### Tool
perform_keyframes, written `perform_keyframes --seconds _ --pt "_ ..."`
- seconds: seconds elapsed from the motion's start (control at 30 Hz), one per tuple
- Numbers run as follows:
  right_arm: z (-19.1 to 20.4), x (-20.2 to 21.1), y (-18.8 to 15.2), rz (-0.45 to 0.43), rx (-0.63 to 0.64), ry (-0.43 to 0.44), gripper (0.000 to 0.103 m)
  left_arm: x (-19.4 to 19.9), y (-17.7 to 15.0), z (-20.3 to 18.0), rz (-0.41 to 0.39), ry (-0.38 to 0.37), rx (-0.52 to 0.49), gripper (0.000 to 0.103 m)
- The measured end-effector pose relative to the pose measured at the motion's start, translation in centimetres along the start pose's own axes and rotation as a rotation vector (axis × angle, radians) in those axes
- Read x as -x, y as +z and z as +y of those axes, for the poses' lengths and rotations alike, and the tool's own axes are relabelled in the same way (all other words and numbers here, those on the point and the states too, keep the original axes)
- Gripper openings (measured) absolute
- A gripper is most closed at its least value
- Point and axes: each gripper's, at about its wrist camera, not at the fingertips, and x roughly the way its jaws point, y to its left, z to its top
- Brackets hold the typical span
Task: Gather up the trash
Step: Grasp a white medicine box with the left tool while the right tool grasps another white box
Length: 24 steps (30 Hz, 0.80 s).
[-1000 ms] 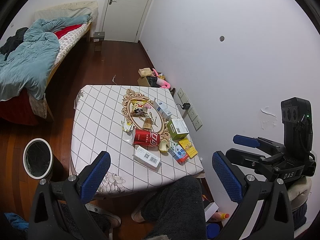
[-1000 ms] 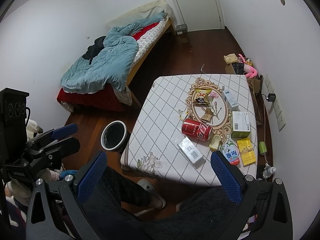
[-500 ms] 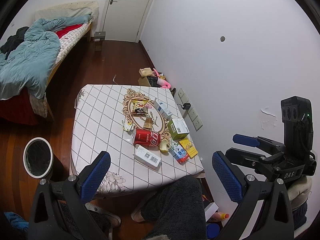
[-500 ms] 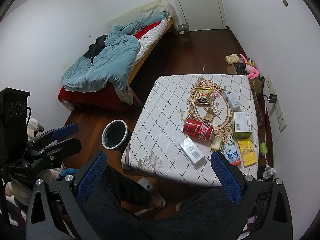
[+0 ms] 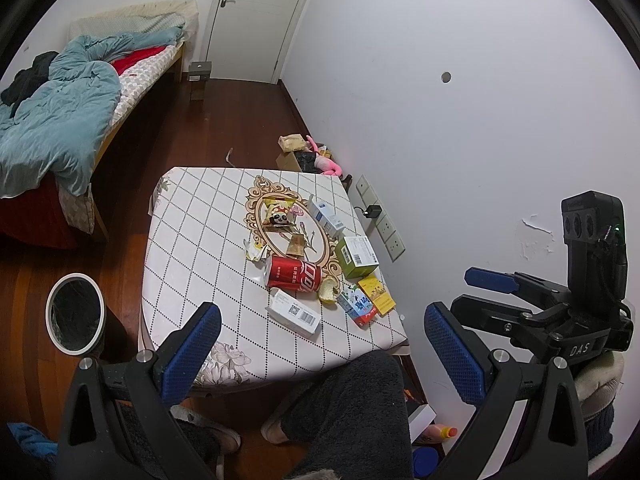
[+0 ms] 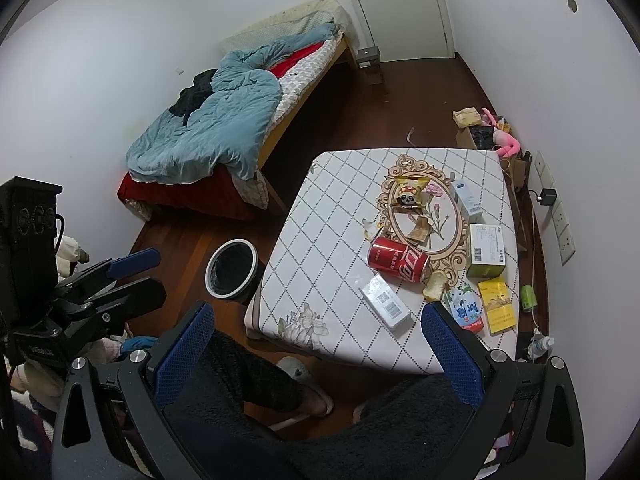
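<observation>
Trash lies on a small table [image 5: 192,248] with a checked cloth: a red can [image 5: 294,274] [image 6: 398,261] on its side, a white barcode box [image 5: 294,312] [image 6: 386,306], a green box [image 5: 356,257] [image 6: 486,250], a yellow pack [image 5: 376,295], a blue-white carton [image 5: 358,306], a panda snack bag [image 5: 278,214] and scraps. A white-rimmed bin [image 5: 74,312] [image 6: 233,268] stands on the floor left of the table. My left gripper [image 5: 320,350] and right gripper [image 6: 316,350] are open and empty, held high before the table's near edge.
A bed [image 6: 224,128] with a blue quilt fills the far left. Boxes and a pink toy [image 5: 320,160] sit by the wall behind the table. The person's dark-clad knees [image 5: 348,412] are below the grippers. A white door [image 5: 256,20] is at the back.
Both views have shifted only slightly; the table sits marginally closer. Both grippers stay open and empty.
</observation>
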Motion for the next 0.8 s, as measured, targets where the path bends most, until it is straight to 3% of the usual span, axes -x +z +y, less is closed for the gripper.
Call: perform_keyframes --seconds 0.07,0.13,0.27,0.37,0.6,0.8 --pt "-0.1 0.0 0.1 -0.002 -0.001 0.003 0.103 -0.1 0.0 0.0 0.001 0.006 0.002 0.103" --pt "-0.6 0.0 0.1 -0.011 -0.019 -0.001 0.103 -0.7 0.0 0.0 0.001 0.062 0.002 0.103" --pt "-2.5 -1.0 0.3 -0.024 -0.085 -0.089 0.103 -4.1 0.2 0.7 -0.014 0.312 -0.025 0.103" --pt "-5.7 -3.4 0.3 -0.006 -0.165 -0.162 0.103 -9.6 -0.1 2.6 0.016 0.502 -0.026 0.103" --pt "-16.7 -13.8 1.2 0.101 -0.335 -0.317 0.103 -23.1 -2.3 8.3 0.279 0.575 0.089 0.103" --pt "-23.9 -22.5 3.6 0.227 -0.354 -0.426 0.100 -29.9 -3.2 10.6 0.410 0.606 0.157 0.103"
